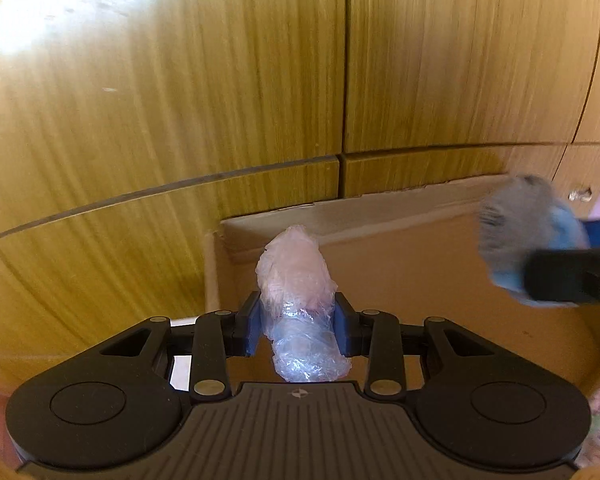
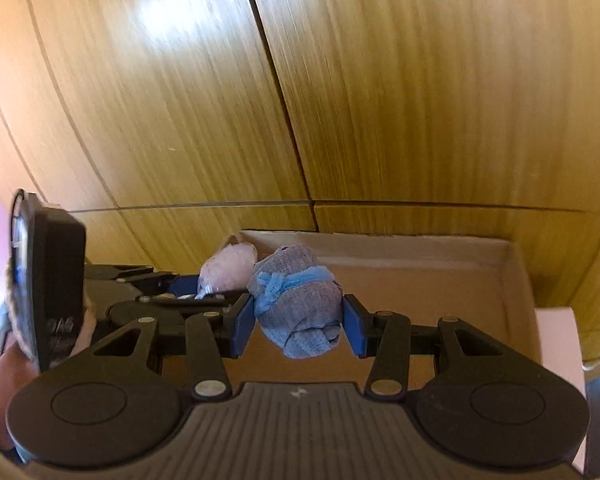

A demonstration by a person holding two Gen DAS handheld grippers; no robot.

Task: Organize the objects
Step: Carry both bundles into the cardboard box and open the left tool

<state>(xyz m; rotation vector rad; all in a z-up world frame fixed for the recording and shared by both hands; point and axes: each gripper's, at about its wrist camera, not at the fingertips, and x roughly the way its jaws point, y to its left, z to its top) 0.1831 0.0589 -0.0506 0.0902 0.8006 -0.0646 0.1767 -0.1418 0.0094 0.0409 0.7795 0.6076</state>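
grey sock bundle blurred, edge-cropped

The cardboard box sits against the wooden cabinet. Above the box, the plastic bundle hangs left of the cloth bundle.

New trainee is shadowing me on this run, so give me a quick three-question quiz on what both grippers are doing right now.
1. True or false: the left gripper is empty.
2. What does the right gripper hold? A) pink plastic-wrapped bundle B) grey rolled cloth with a blue band C) nothing
3. Fill in: below both grippers lies an open ____ box.

Key:
1. False: it is shut on the plastic-wrapped bundle.
2. B, the grey rolled cloth.
3. Cardboard; it sits against the wooden cabinet.
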